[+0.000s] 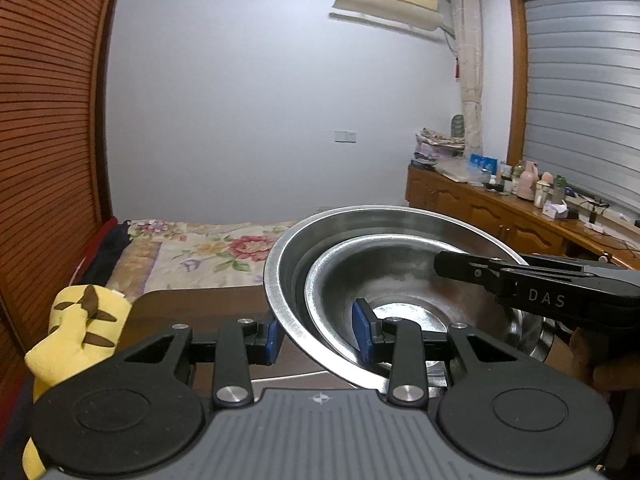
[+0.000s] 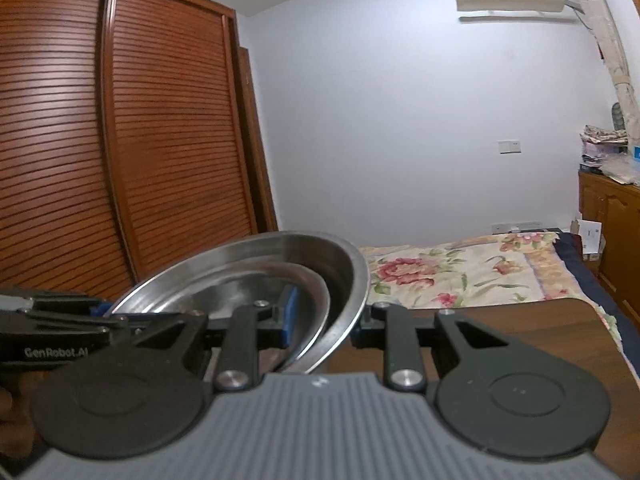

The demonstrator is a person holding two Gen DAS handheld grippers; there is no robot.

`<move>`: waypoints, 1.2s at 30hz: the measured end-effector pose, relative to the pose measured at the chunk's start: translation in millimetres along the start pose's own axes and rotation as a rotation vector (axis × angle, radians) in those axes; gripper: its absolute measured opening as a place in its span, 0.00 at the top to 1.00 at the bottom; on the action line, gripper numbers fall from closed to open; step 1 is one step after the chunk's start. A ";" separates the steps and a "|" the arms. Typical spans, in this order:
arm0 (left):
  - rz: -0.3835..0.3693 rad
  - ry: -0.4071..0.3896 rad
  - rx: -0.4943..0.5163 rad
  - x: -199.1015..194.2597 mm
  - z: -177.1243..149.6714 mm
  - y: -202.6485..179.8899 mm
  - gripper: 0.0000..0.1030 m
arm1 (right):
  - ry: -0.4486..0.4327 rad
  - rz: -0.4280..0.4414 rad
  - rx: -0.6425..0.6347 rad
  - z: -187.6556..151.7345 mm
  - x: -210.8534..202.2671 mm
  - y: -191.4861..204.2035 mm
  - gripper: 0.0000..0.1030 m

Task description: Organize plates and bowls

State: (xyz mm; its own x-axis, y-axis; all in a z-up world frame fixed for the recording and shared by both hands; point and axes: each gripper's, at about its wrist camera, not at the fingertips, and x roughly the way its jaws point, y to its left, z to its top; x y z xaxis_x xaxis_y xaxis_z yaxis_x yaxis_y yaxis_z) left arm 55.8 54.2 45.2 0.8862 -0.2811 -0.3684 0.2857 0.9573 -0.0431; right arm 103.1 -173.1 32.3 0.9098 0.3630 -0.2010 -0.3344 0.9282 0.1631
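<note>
Both grippers clamp the rims of two nested steel bowls [image 1: 400, 280] above the table [image 2: 540, 320]: left gripper [image 1: 320, 338], right gripper [image 2: 326, 322]. Bowls tilt, mouths up. Only the left view shows the yellow plush toy [image 1: 76, 332].

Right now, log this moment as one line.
left hand-held gripper: shut on bowl stack rim | right hand-held gripper: shut on opposite rim | bowl stack: nested, tilted, above table

Two stainless-steel bowls are nested: a smaller bowl [image 1: 400, 280] sits inside the larger bowl [image 1: 292, 264], shifted toward one side so a dark crescent gap shows between their rims. Both are shiny, empty, tilted, and lifted above the dark wooden table [image 2: 540, 328].
</note>
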 end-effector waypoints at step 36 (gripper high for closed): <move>0.087 0.139 -0.055 25.0 -73.3 41.6 0.64 | 0.229 0.040 -0.039 -62.8 44.6 38.1 0.73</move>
State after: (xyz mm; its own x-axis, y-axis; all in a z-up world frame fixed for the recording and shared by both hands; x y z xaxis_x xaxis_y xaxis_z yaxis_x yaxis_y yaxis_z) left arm 63.2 91.8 -33.9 0.8467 -0.1882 -0.4977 0.1860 0.9810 -0.0544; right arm 115.5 -116.4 -31.1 0.8175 0.4048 -0.4096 -0.3826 0.9134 0.1390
